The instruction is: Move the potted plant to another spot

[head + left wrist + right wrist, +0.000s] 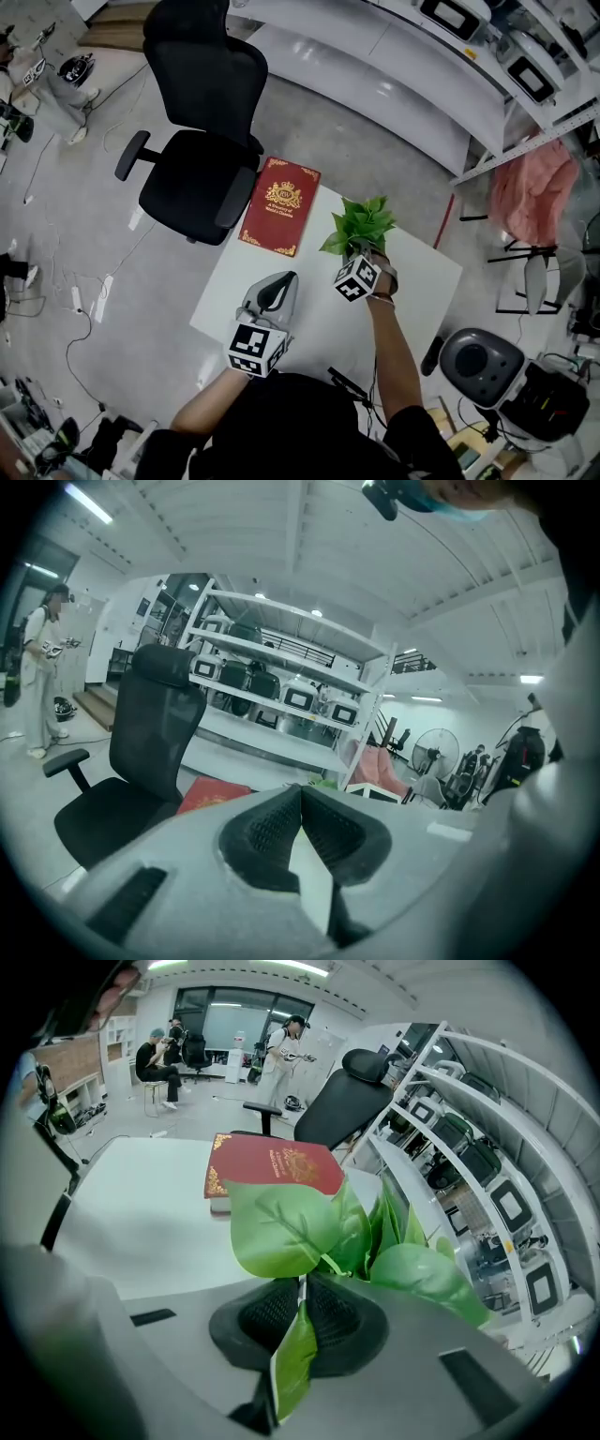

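The potted plant (309, 1227) is pinched by its leaves in the right claw (302, 1283). The left claw (300, 794) is held pressed together, empty.

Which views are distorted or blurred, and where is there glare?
Head view: sharp, even light, mild glare on the shelf. Left gripper view: fisheye, dark corners, the left tool up close is soft. Right gripper view: fisheye too; the plant leaf nearest the lens is blurred.
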`<state>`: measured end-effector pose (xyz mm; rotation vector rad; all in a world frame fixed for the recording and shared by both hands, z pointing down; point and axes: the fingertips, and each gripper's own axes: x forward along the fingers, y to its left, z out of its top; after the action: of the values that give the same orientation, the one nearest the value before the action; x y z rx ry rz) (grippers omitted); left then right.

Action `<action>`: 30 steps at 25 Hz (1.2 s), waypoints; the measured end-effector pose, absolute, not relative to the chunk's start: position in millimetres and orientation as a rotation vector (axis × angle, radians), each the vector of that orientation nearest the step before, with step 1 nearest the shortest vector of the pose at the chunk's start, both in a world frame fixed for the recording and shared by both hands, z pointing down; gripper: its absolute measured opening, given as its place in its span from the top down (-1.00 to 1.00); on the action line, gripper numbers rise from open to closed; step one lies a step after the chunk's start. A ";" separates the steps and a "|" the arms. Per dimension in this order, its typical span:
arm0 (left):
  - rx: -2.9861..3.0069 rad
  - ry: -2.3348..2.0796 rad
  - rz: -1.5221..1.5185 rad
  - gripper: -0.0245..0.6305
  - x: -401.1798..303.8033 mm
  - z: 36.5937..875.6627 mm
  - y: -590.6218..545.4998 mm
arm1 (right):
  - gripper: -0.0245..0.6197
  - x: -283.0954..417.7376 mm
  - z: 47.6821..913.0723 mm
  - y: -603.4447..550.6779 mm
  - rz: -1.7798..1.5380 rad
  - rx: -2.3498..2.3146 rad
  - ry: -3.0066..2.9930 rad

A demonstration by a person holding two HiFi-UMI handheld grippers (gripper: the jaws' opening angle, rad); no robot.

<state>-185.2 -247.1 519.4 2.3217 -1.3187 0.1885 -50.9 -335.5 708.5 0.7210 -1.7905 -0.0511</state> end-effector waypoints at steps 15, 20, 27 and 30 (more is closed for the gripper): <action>2.289 -1.338 0.178 0.87 -217.2 531.1 -265.2 | 0.88 -91.4 725.5 -343.7 -0.108 0.613 -1.789; 2.280 -1.342 0.174 0.87 -217.9 531.0 -265.2 | 0.88 -93.2 730.5 -340.6 -0.126 0.578 -1.783; 2.278 -1.338 0.168 0.87 -217.0 533.0 -259.7 | 0.88 -94.0 732.7 -338.3 -0.138 0.590 -1.779; 2.280 -1.333 0.159 0.87 -218.2 532.0 -257.9 | 0.88 -93.5 728.0 -335.6 -0.134 0.603 -1.782</action>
<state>-218.2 -257.9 532.0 2.2805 -1.3333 0.1592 -93.5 -335.6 728.0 0.6027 -1.7823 -0.1340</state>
